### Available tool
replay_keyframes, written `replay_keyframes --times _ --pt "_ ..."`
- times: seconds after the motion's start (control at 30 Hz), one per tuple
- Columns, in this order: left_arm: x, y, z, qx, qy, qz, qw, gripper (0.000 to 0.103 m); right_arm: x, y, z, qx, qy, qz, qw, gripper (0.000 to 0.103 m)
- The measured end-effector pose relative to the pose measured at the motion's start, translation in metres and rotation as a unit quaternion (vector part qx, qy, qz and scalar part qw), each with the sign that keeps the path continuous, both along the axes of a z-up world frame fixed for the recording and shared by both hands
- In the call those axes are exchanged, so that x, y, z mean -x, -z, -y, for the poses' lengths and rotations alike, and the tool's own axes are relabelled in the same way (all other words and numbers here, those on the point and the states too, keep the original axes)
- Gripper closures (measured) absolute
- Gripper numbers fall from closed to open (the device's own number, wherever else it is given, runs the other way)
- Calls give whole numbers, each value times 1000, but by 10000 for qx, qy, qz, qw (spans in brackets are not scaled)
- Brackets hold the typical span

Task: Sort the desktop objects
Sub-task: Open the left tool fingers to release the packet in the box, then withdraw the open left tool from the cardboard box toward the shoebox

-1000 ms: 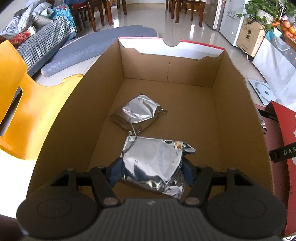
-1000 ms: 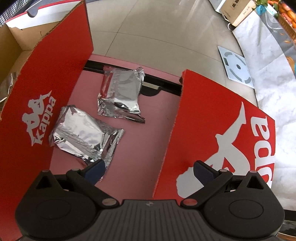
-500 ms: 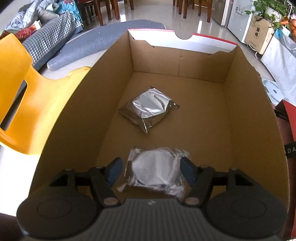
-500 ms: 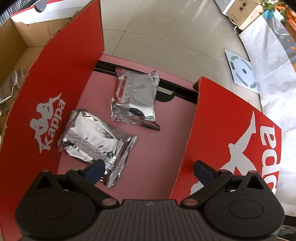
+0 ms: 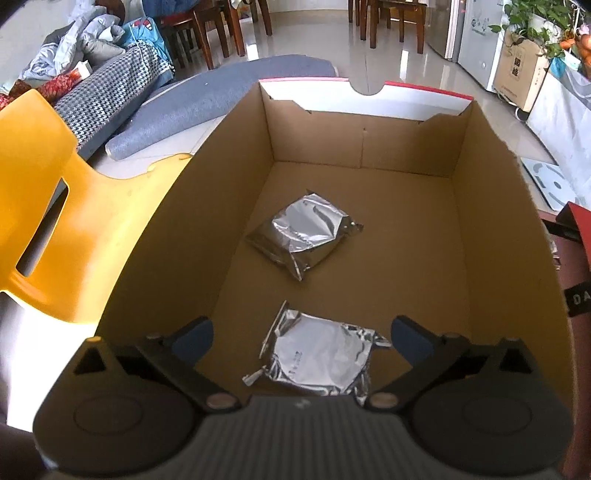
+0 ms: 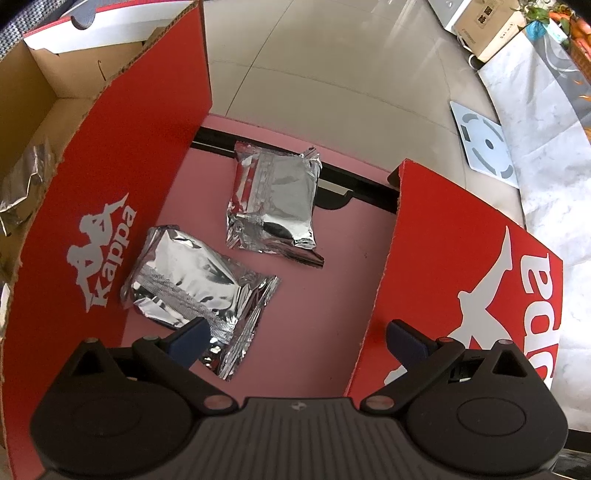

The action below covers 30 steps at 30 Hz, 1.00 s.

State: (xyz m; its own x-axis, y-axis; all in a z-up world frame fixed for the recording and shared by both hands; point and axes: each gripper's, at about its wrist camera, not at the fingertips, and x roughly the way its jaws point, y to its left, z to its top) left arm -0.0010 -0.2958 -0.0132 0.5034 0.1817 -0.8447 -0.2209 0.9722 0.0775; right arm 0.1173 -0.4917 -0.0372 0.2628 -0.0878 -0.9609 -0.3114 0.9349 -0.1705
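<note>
In the left wrist view an open brown cardboard box (image 5: pixel 502 229) holds two silver foil packets. One packet (image 5: pixel 304 234) lies mid-floor; the other (image 5: pixel 321 360) lies flat just below my left gripper (image 5: pixel 301 334), which is open and holds nothing. The right wrist view shows two more foil packets on the pink table (image 6: pixel 325 306), between the box's red outer wall (image 6: pixel 129 206) and a red lid (image 6: pixel 461 273). The near packet (image 6: pixel 192 284) lies by the left fingertip (image 6: pixel 188 339) of my right gripper (image 6: pixel 295 338), which is open and empty. The far packet (image 6: pixel 275 203) lies farther back.
A yellow plastic chair (image 5: pixel 55 229) stands left of the box. Behind it lie a grey rolled mat (image 5: pixel 207 107) and a checked sofa (image 5: pixel 110 88). Beyond the table edge are tiled floor (image 6: pixel 332 66), a white scale (image 6: pixel 484 144) and a cardboard carton (image 6: pixel 487 26).
My left gripper opened and let the foil packet drop onto the box floor, then rose and pulled back. My right gripper stayed open and drifted slightly, with the packets sliding right in view.
</note>
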Motion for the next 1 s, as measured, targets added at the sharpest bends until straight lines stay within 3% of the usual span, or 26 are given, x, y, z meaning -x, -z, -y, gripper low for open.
replay_keyframes --times 1.0 --pt "15 -52 46 -439 440 446 9971 0 2 -19 15 -184 118 244 9995 2"
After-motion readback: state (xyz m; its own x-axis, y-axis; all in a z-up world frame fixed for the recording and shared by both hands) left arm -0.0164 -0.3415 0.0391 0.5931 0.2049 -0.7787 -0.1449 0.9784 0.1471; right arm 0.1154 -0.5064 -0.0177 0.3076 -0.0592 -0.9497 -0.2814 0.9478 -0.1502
